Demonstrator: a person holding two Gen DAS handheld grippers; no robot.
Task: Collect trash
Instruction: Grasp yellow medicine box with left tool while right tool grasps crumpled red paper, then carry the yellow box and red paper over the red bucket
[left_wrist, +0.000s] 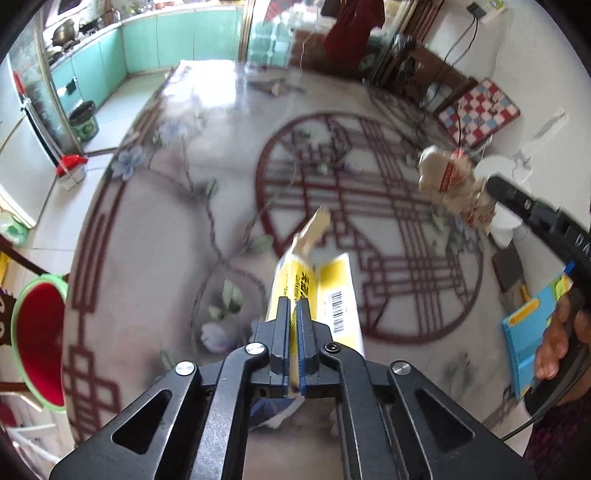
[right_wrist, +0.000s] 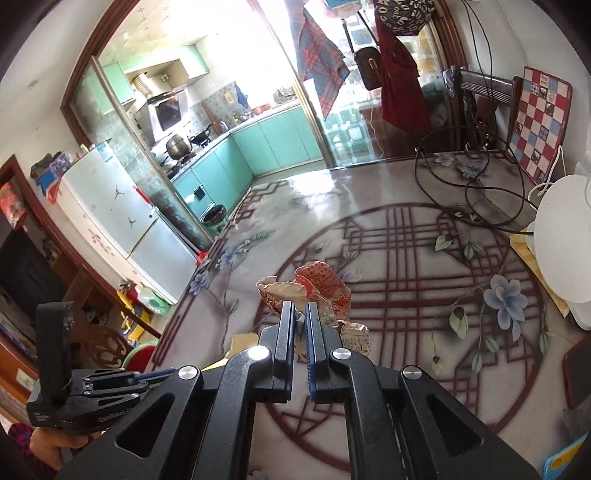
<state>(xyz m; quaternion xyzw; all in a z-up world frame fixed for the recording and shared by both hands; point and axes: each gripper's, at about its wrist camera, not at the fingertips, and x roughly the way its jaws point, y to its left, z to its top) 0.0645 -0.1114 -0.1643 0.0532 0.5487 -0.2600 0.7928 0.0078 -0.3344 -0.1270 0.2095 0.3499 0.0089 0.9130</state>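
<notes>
L gripper (left_wrist: 294, 306) pinches yellow box (left_wrist: 334, 295); R gripper (right_wrist: 303, 314) wrapper (right_wrist: 325, 290)

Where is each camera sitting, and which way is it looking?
Left wrist: sits on the left gripper, looking along its fingers over the patterned table toward the green kitchen; it pinches a yellow box; the right gripper and the person's right hand show.
Right wrist: sits on the right gripper, looking across the table at the kitchen and fridge; it pinches a crumpled wrapper; the left gripper shows.
Shared: table, kitchen, crumpled wrapper, both grippers.
</notes>
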